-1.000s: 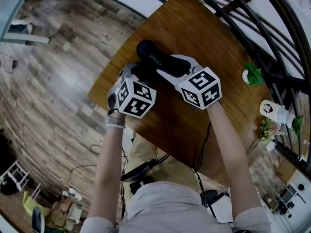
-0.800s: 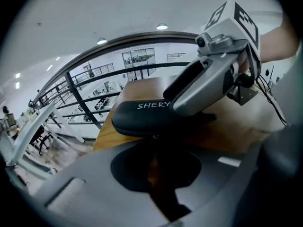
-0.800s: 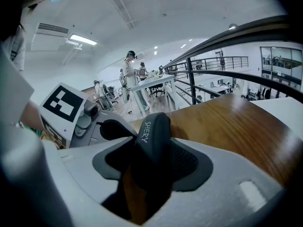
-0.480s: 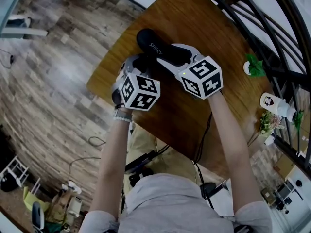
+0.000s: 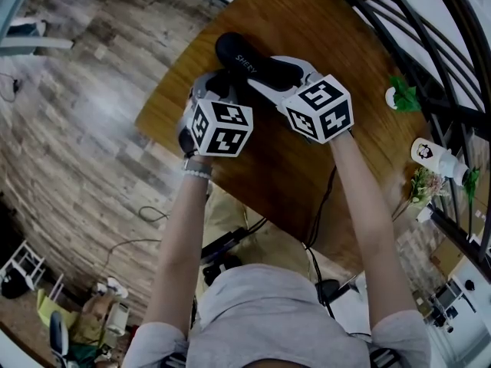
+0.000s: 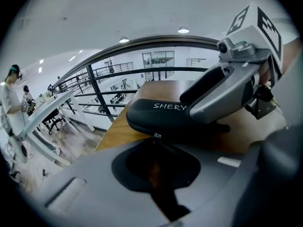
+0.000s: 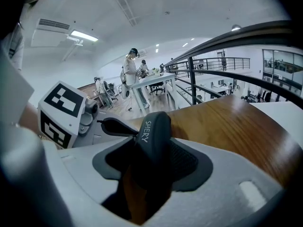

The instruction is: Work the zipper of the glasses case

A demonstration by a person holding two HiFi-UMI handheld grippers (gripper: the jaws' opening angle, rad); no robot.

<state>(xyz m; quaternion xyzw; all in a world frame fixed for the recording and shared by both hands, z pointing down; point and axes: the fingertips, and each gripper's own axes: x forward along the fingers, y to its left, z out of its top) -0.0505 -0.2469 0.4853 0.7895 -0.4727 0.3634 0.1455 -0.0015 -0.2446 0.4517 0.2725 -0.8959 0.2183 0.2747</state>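
The black glasses case (image 5: 253, 66) printed SHERY lies on the wooden table (image 5: 330, 21). My right gripper (image 5: 278, 79) is shut across the case's near half; the right gripper view shows the case (image 7: 152, 136) wedged between both pads. My left gripper (image 5: 223, 92) sits at the case's left side, low against its zipper seam. In the left gripper view the small metal zipper pull (image 6: 156, 136) hangs under the case (image 6: 161, 113), and its dark tab runs down between my jaws (image 6: 158, 150). These jaws have just been closing and now pinch the tab.
The table's left edge (image 5: 165, 106) drops to the wood floor just beside my left gripper. A dark railing (image 5: 430, 44) curves past the table's far right. A small green plant (image 5: 399, 116) and a white cup figure (image 5: 430, 173) stand at the right side.
The left gripper has rolled a little and edged in against the case's side. The right gripper keeps its hold on the case, which has not shifted on the table.
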